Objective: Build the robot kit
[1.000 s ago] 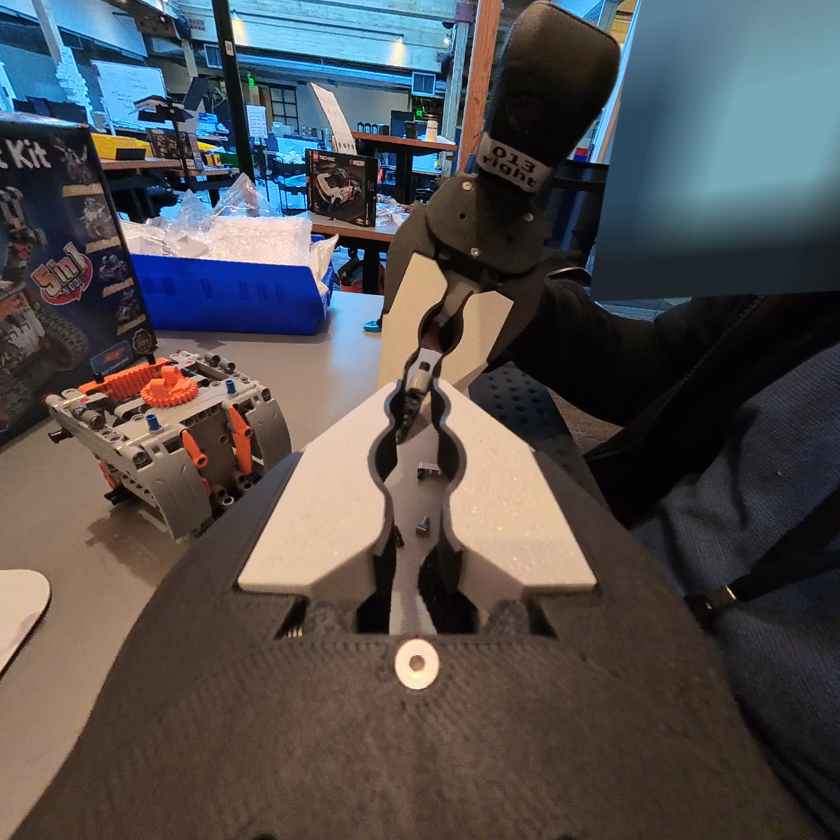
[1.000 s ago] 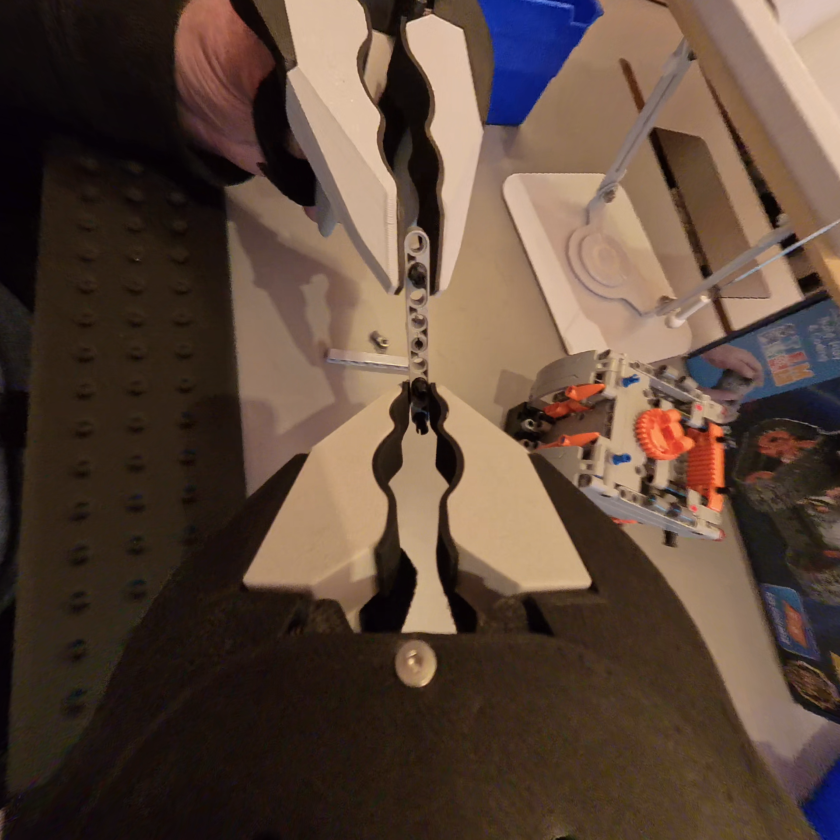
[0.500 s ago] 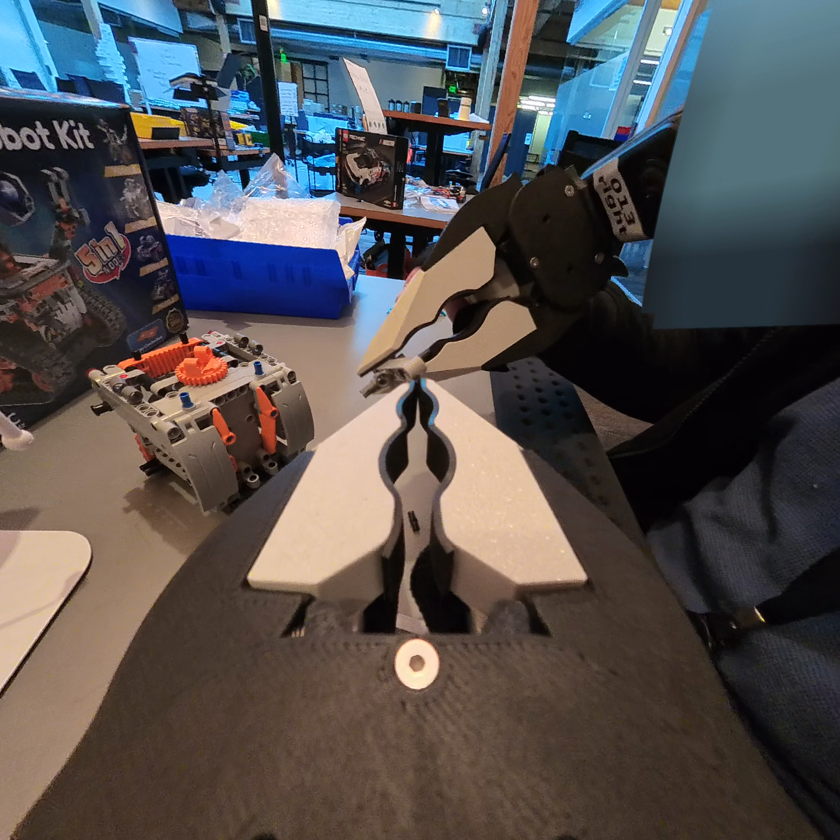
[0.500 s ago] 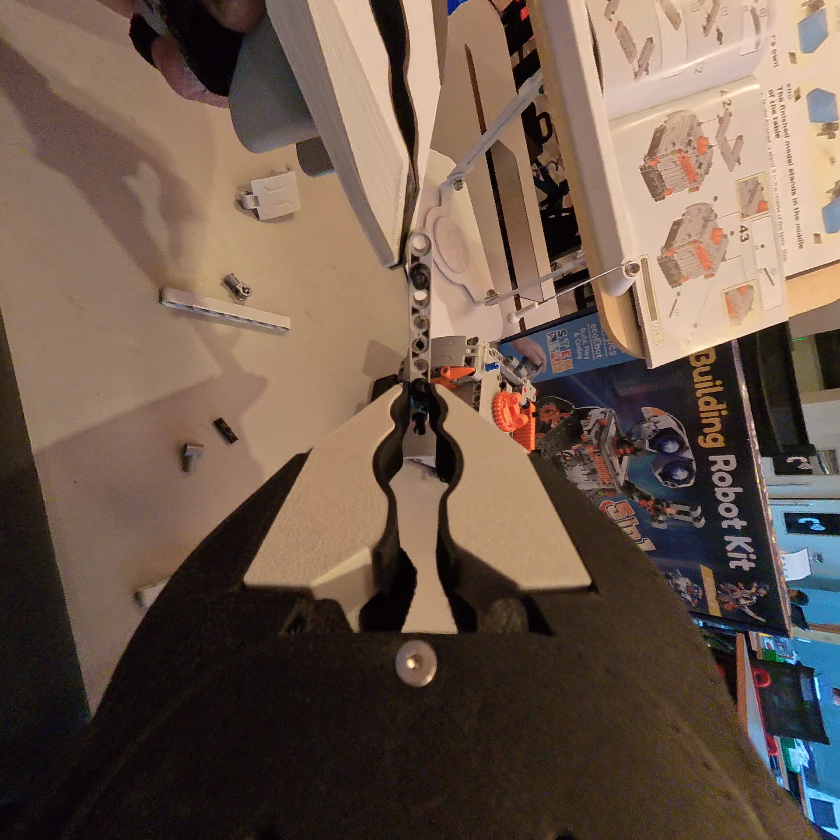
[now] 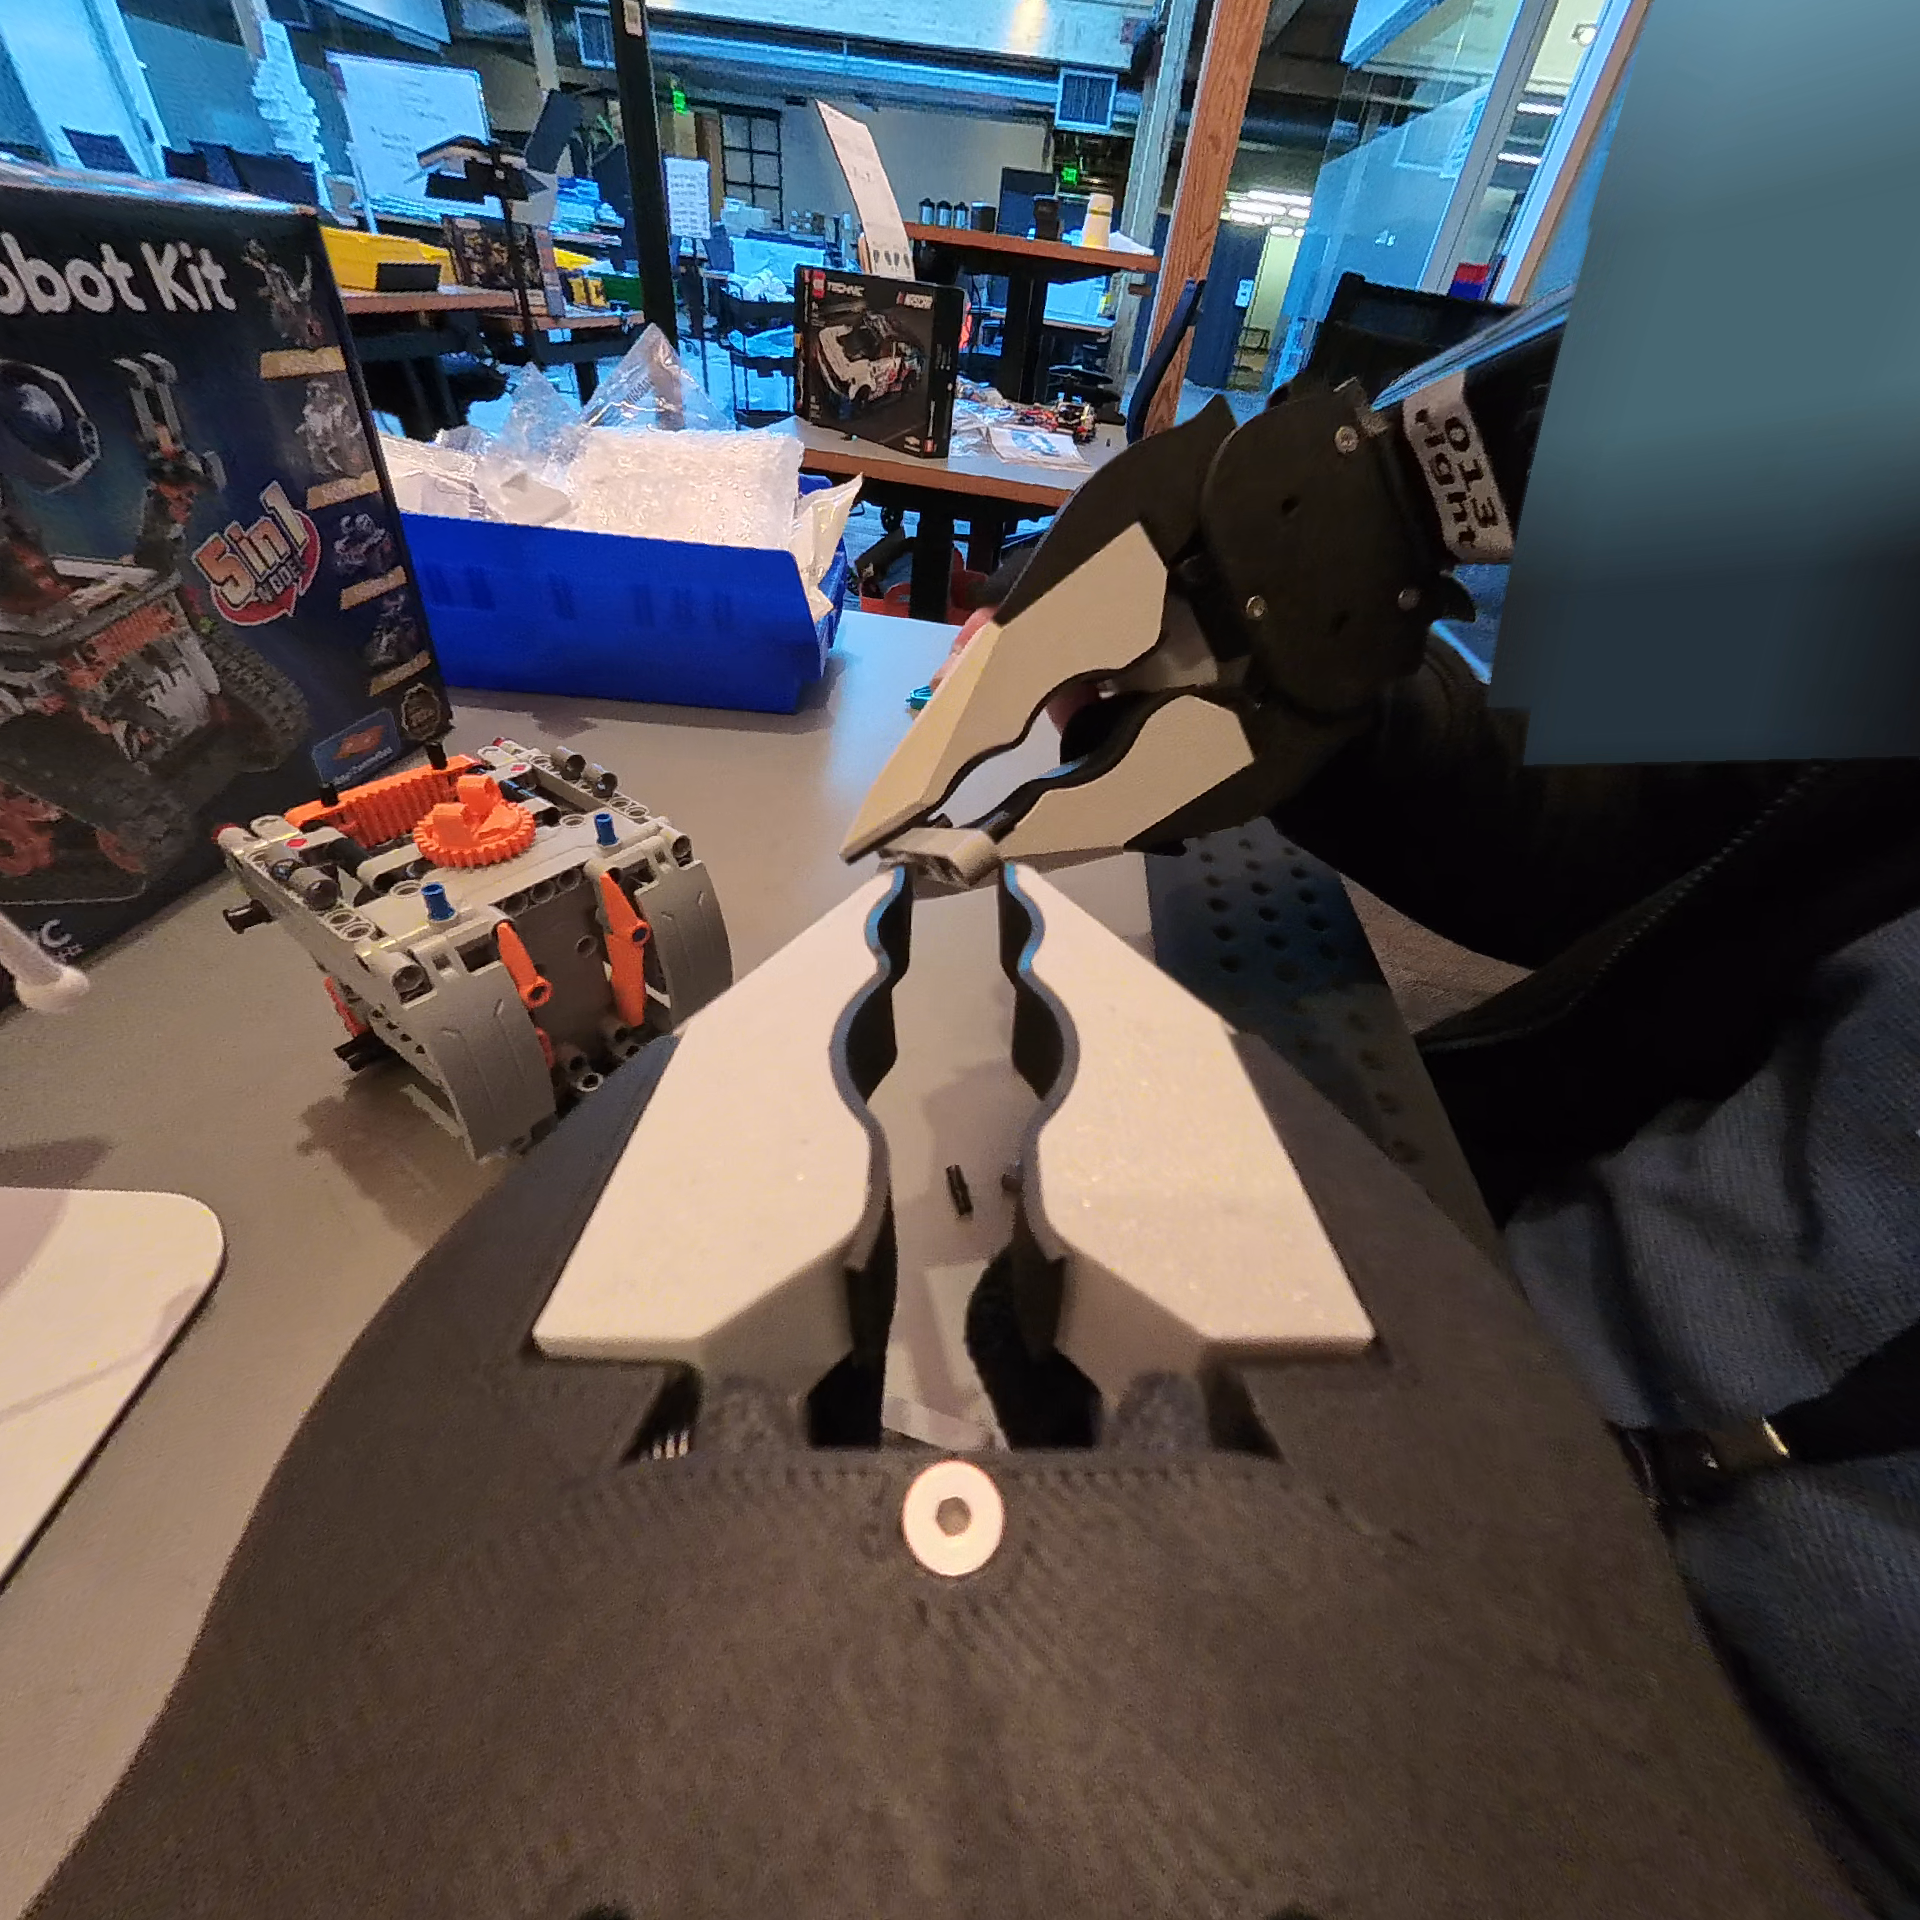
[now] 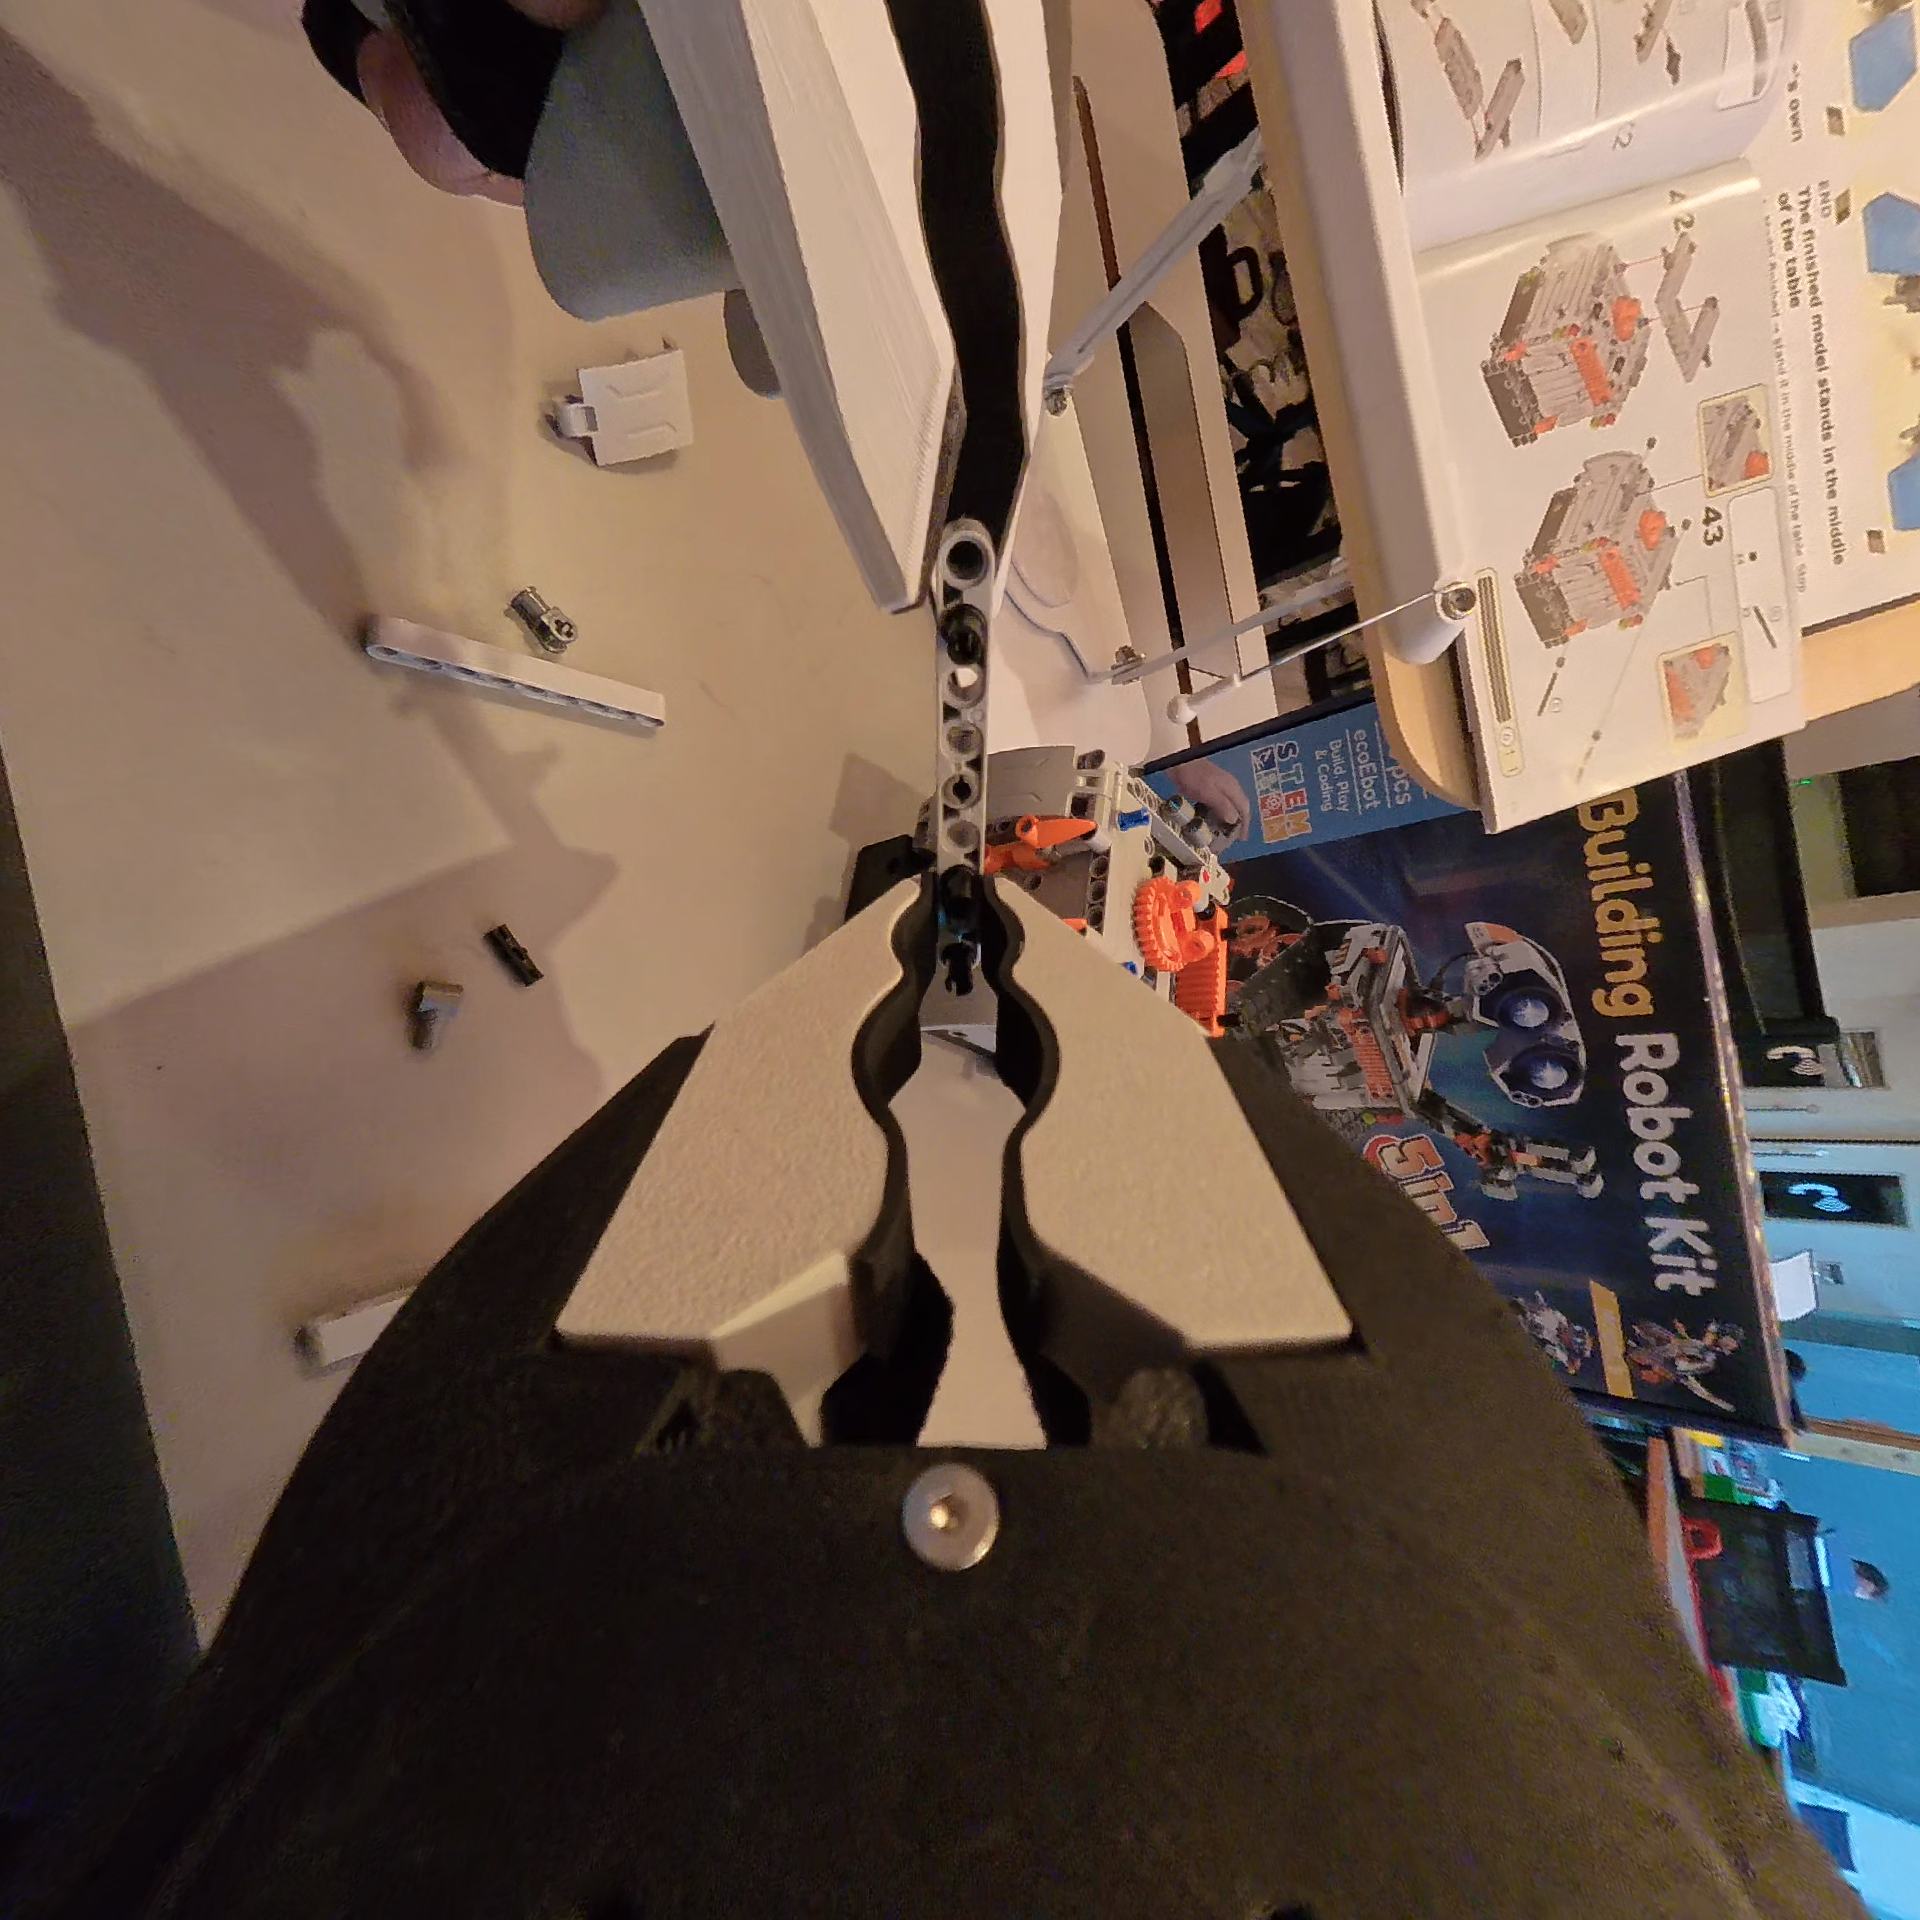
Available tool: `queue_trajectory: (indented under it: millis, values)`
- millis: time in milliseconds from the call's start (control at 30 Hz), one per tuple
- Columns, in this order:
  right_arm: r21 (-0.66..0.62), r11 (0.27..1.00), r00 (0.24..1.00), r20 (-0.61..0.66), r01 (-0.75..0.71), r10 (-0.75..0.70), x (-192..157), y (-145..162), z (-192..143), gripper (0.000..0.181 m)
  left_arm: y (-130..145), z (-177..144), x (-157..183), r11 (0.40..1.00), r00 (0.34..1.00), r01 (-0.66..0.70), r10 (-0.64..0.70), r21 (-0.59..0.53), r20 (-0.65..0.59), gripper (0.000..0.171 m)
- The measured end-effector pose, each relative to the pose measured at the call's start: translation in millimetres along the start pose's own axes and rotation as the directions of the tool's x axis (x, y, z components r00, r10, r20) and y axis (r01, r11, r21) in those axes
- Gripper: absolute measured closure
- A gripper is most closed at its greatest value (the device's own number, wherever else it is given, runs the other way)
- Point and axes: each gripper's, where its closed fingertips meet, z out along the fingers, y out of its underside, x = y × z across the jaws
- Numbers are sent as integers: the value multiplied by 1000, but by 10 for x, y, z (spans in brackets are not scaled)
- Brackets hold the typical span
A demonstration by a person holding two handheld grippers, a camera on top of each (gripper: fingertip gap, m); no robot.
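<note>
Right tool (image 6: pixel 961 914) clamped on one end of a grey holed beam (image 6: pixel 961 717); far end of beam between the parted tips of the left tool (image 5: pixel 951 883), contact unclear. Grey-and-orange brick model (image 5: pixel 468 935) on the tabletop (image 5: pixel 208 1091) left of the beam, kit box (image 5: pixel 177 540) behind the model.

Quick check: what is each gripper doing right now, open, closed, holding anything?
Left gripper: open, jaws parted, holding nothing.
Right gripper: closed on a long grey plastic beam with a row of holes.
</note>
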Motion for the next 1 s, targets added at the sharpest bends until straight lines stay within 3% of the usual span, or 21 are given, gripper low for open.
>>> queue_trajectory:
  millis: [300,567,733,1000]
  values:
    - [37,999,997,67,-34,31,-64,-17,-9,177,-37,10,110,992,992,-128,128,-7,2,156]
    - [97,989,968,239,-107,81,-227,-77,-58,177,-43,27,208,972,972,-234,234,-31,10,163]
    - [139,960,886,434,-243,162,-393,-145,-100,177,-48,39,278,972,972,-235,235,-20,-27,165]
    - [130,908,772,581,-398,256,-490,-226,-97,172,-59,20,238,986,985,-168,167,-19,-36,166]
